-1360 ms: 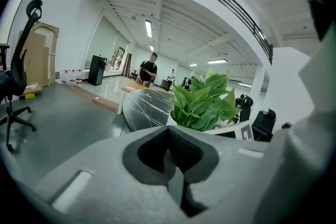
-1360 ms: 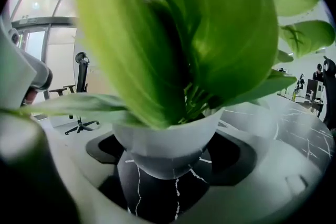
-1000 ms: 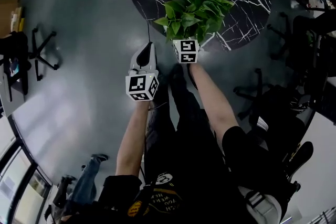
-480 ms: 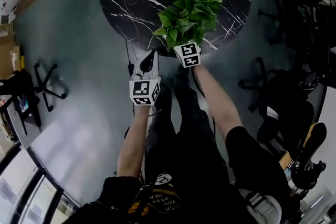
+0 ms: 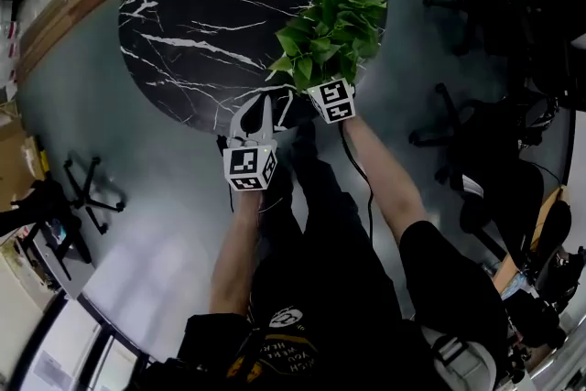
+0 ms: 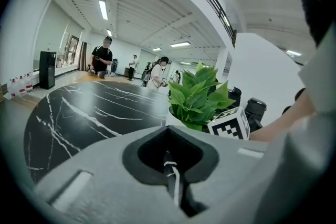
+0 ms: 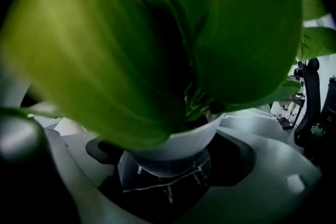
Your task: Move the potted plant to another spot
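Observation:
The potted plant [image 5: 331, 30] has broad green leaves and a white pot [image 7: 178, 147]. My right gripper [image 7: 168, 168] is shut on that pot, one jaw on each side, with the black marble table showing beneath it. In the head view its marker cube [image 5: 331, 101] sits just below the leaves, at the near right edge of the round table [image 5: 201, 14]. My left gripper [image 5: 259, 110] is shut and holds nothing, its tips at the table's near edge, left of the plant. The left gripper view shows the plant [image 6: 199, 99] to its right.
Office chairs [image 5: 458, 142] stand right of the table, and a chair base [image 5: 87, 188] lies on the grey floor at the left. Several people [image 6: 102, 57] stand beyond the table's far side. Water bottles [image 6: 16, 86] line the left wall.
The table has come nearer and slid left in the head view. Both grippers now reach its near edge, and the plant rides along in the right gripper.

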The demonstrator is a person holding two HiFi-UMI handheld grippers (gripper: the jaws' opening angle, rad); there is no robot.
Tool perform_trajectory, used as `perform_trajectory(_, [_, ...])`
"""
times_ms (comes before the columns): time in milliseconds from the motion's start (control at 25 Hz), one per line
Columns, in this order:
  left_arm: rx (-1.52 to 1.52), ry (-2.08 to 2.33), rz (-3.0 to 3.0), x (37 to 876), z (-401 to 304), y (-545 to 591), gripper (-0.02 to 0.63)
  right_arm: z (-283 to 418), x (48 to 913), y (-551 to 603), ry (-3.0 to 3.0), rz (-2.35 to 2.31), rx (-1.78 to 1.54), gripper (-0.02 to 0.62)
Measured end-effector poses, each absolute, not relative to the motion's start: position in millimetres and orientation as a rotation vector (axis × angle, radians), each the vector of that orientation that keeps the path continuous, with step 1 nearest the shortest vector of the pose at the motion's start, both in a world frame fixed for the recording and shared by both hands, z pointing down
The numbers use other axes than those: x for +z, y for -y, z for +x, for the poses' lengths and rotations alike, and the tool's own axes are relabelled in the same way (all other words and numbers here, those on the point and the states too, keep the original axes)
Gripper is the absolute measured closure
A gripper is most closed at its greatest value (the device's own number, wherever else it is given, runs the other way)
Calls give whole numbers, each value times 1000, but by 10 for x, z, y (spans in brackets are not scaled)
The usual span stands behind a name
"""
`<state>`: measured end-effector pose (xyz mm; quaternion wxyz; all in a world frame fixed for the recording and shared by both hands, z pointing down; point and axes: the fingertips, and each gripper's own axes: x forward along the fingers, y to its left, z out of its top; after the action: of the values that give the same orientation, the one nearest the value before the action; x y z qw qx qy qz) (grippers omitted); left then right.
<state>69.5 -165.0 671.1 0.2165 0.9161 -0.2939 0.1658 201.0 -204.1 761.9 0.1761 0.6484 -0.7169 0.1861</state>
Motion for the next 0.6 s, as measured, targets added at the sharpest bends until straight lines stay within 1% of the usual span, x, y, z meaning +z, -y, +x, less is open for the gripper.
perform_trajectory(280, [486, 726, 2570, 6728, 1377, 1724, 601, 2970, 7612, 1878, 1919, 1951, 567, 104])
perform_trajectory(600, [500, 562, 2597, 6744, 1848, 1904, 601, 3656, 7607, 1940, 1770, 2106, 614, 104])
